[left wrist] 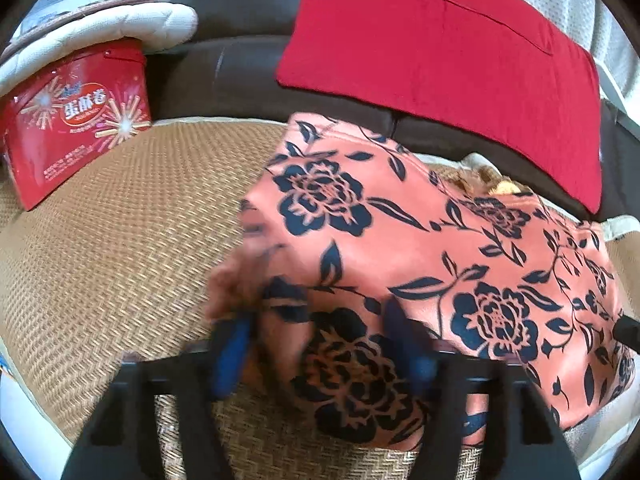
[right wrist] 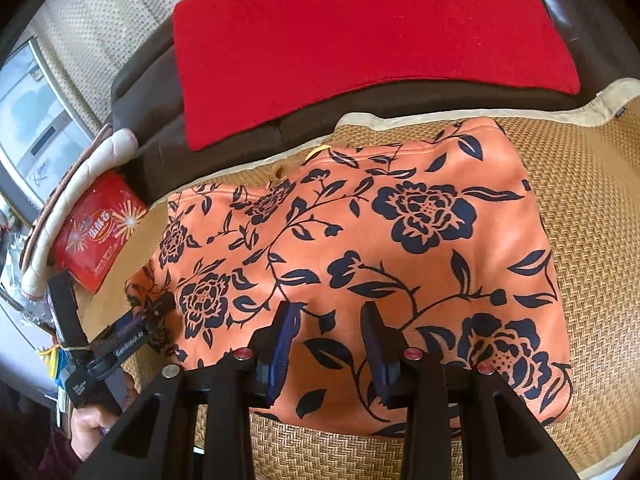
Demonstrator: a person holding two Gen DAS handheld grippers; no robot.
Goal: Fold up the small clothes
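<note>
- Orange flowered garment (right wrist: 360, 248) lies spread on a woven mat (right wrist: 592, 208), folded into a rough rectangle; the mat covers the seat of a dark brown sofa (right wrist: 132, 152).
- Left hand-held gripper (left wrist: 320, 344): at the garment's left edge, cloth bunched and raised between its blue fingers (left wrist: 236, 344). Jaws part open; blur there, so I cannot tell whether the pads press the cloth. In the right wrist view its tip (right wrist: 160, 308) sits at the garment's left corner.
- Right hand-held gripper (right wrist: 332, 340): over the garment's near edge, towards the middle. Jaws part open, blue fingers (right wrist: 284, 344) either side of flat cloth; nothing pinched or lifted that I can see.
- Count: one flowered garment, one red cloth (right wrist: 360, 48) draped on the sofa back, one red tin (left wrist: 72, 120) with printed sparkler design at the mat's left end, one padded white cushion (left wrist: 120, 32) resting on the tin.
- A hand (right wrist: 92, 428) grips the left tool's handle at the lower left, cut off by the frame.
- Something yellow-brown (left wrist: 492, 184) peeks from behind the garment's far edge; too little shows to name it.
- Clutter at the far left of the right wrist view is too small to sort out.
</note>
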